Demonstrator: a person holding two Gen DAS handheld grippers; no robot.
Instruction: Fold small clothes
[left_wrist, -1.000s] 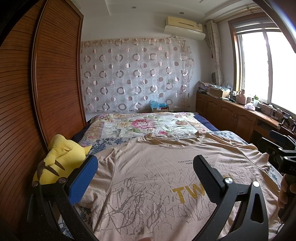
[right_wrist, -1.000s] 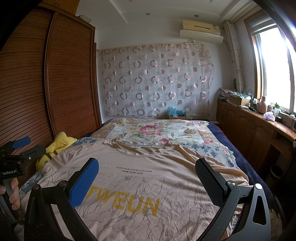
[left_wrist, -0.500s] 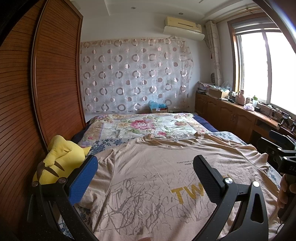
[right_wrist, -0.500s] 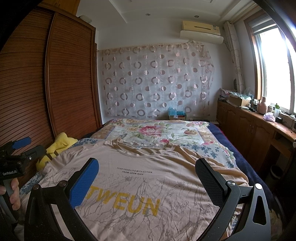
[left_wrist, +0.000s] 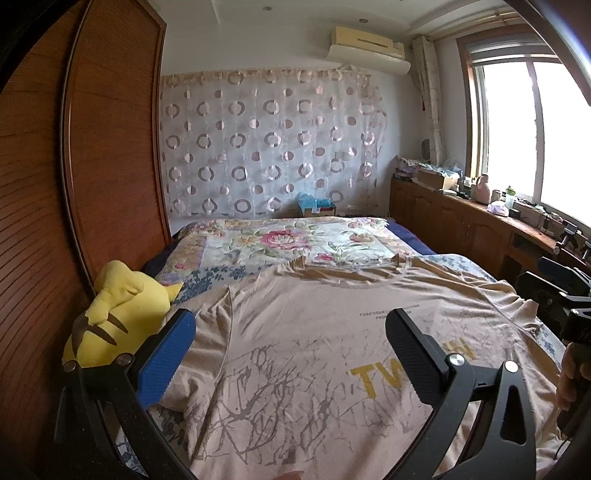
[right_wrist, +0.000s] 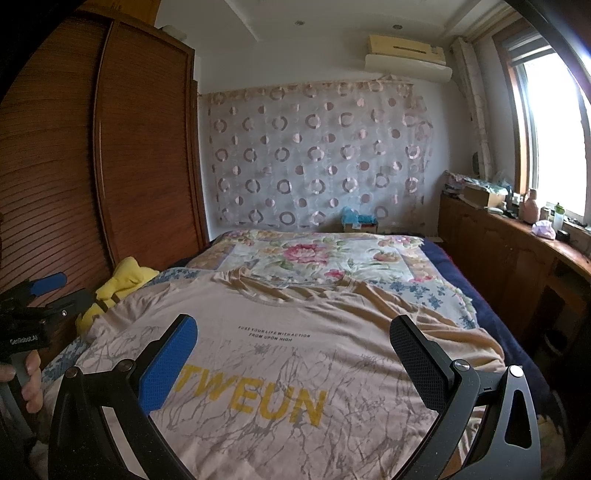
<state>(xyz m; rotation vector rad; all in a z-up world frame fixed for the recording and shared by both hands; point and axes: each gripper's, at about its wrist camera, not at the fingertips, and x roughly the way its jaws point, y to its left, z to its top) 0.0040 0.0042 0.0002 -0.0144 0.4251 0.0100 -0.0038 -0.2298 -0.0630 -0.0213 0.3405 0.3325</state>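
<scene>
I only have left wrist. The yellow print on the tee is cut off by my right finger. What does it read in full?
Observer: In the right wrist view the beige T-shirt shows the whole word: TWEUN, in yellow.
Operator: Is the shirt's right sleeve flat? I only see bunching near the edge of my frame.
Observer: The right wrist view shows that sleeve rumpled, with folds running toward the bed's dark blue edge.
Operator: Is the right gripper holding anything?
Observer: No. The right gripper is open above the shirt, nothing between its fingers.
Operator: And mine from outside?
Observer: The left gripper sits at the left edge of the right wrist view, near the yellow plush toy, a hand on its grip.
</scene>
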